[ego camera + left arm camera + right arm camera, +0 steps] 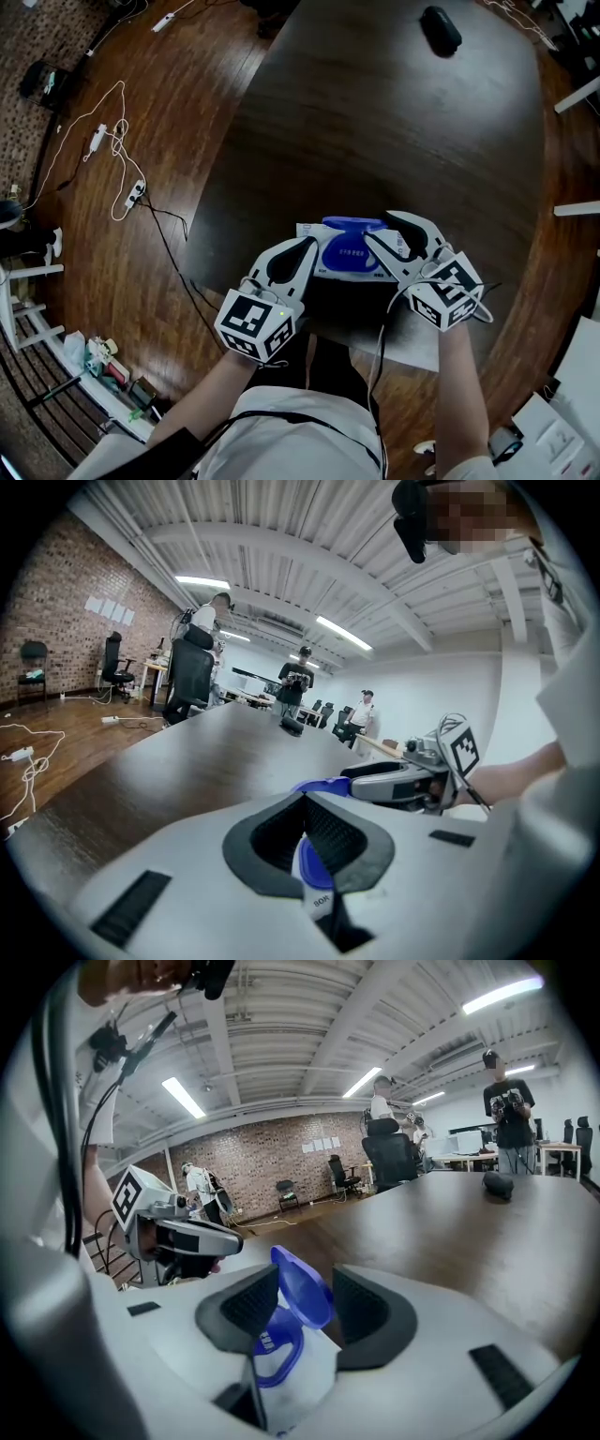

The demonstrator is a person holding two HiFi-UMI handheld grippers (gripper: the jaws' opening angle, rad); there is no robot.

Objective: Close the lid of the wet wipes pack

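Observation:
The wet wipes pack (330,272) lies near the front edge of the dark table (394,122), white with a blue opening. Its blue lid (354,225) stands raised at the far side. My left gripper (312,244) is at the pack's left end, its jaws closed together on that edge; in the left gripper view the pack (309,864) shows through the gap behind the tips of the left gripper (303,803). My right gripper (380,228) is open at the pack's right side. In the right gripper view the upright lid (302,1288) stands between the pads of the right gripper (305,1283), above the pack (300,1382).
A black object (441,28) lies at the table's far end. A white sheet (412,349) sits under my right wrist at the front edge. Cables and a power strip (134,194) lie on the wood floor to the left. People stand at desks in the background.

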